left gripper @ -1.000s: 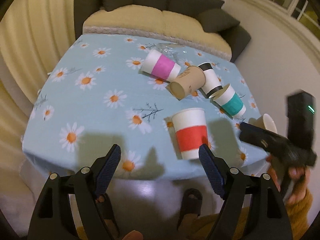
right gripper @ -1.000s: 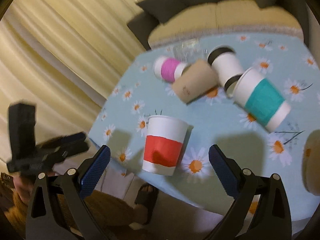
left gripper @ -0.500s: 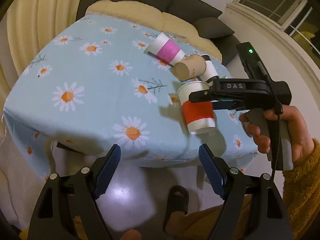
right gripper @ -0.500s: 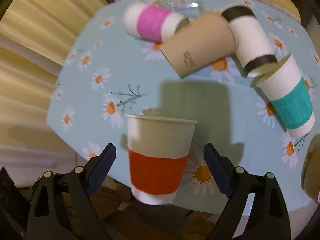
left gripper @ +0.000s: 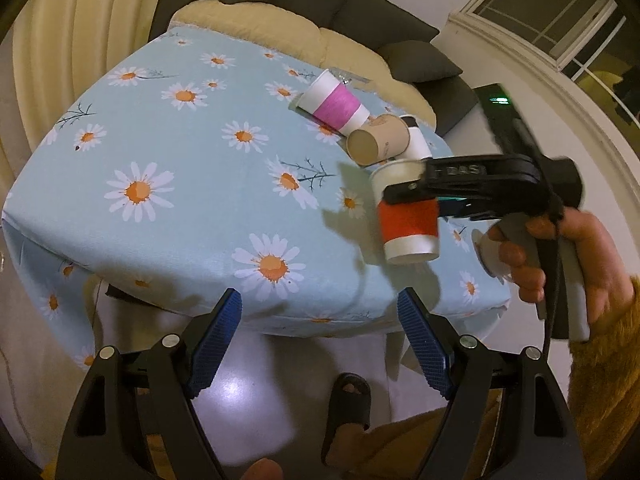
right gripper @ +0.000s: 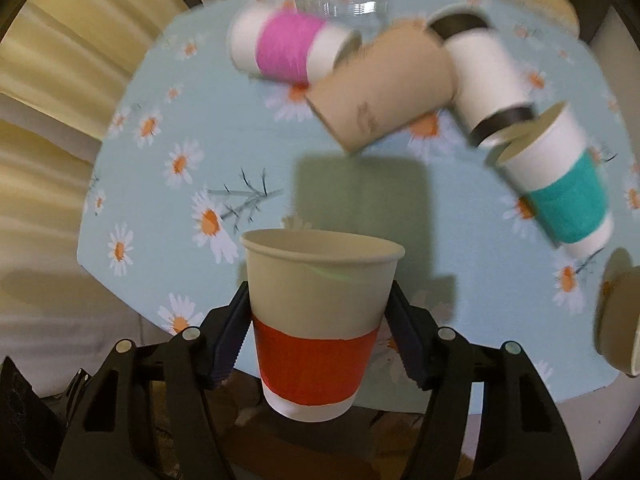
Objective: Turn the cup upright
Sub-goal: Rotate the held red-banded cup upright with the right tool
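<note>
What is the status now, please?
Right gripper shut on red cup, mouth up. Left gripper open, idle off table edge. Four cups lie beyond, path clear.

Low in the frame, centre: right gripper [right gripper: 318, 336] closed on red-banded cup [right gripper: 318, 320], blue-padded fingers [right gripper: 228, 340] pressed against both sides where white wall meets red band. Cup upright, rim on top, white base below the band. Behind, daisy tablecloth [right gripper: 168, 184], pale blue, with the cup's dark shadow mid-frame. Across the top, lying on their sides: pink-banded cup [right gripper: 286, 48] upper left, brown cup [right gripper: 384, 88] just beside it, black-trimmed white cup [right gripper: 486, 76] to the right. Teal-banded cup [right gripper: 560, 184] tilted at right. Another cup [right gripper: 616, 316], blurred, at the right edge.
</note>
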`<act>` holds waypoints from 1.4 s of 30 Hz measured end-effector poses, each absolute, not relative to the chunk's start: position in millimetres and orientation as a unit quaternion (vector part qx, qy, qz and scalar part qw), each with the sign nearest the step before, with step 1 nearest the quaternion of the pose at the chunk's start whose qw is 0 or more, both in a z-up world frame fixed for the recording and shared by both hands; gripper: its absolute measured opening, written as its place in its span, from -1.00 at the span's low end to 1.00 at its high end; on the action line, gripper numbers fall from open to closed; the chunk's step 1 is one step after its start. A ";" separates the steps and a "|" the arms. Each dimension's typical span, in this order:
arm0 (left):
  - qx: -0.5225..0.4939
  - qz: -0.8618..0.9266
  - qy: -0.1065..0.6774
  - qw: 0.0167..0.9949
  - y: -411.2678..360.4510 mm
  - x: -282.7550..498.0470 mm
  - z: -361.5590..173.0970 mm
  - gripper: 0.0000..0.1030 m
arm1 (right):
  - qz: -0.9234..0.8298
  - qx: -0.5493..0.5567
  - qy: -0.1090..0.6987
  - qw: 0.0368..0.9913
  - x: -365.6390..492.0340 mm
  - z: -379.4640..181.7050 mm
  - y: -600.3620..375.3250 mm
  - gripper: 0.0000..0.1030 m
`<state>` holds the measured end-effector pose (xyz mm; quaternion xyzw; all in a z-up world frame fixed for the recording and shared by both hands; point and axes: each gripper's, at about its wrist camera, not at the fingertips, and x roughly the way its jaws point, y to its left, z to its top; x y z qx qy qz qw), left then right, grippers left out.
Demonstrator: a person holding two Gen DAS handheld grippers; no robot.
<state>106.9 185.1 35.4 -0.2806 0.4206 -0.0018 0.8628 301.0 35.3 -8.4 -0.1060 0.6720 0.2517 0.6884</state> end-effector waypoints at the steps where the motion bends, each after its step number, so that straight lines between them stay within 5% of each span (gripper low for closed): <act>1: -0.281 -0.003 0.418 0.864 185.2 105.8 36.7 0.52 | 0.259 -0.107 0.656 0.701 296.7 0.1 33.6 0.27; 9: -0.307 -0.006 0.380 0.872 195.1 101.0 46.8 0.52 | 0.302 -0.070 0.377 0.873 224.5 78.2 -3.8 0.27; 17: -0.313 0.002 0.348 0.884 203.1 100.6 56.1 0.52 | 0.285 -0.052 0.245 0.925 177.5 80.7 -13.7 0.27; 25: -0.325 -0.004 0.310 0.893 207.2 103.2 60.8 0.52 | 0.202 -0.075 0.187 0.958 169.3 30.5 -15.7 0.28; 42: -0.301 0.002 0.284 0.910 209.2 116.8 63.9 0.52 | 0.183 -0.092 0.200 0.958 170.3 -38.3 -5.2 0.29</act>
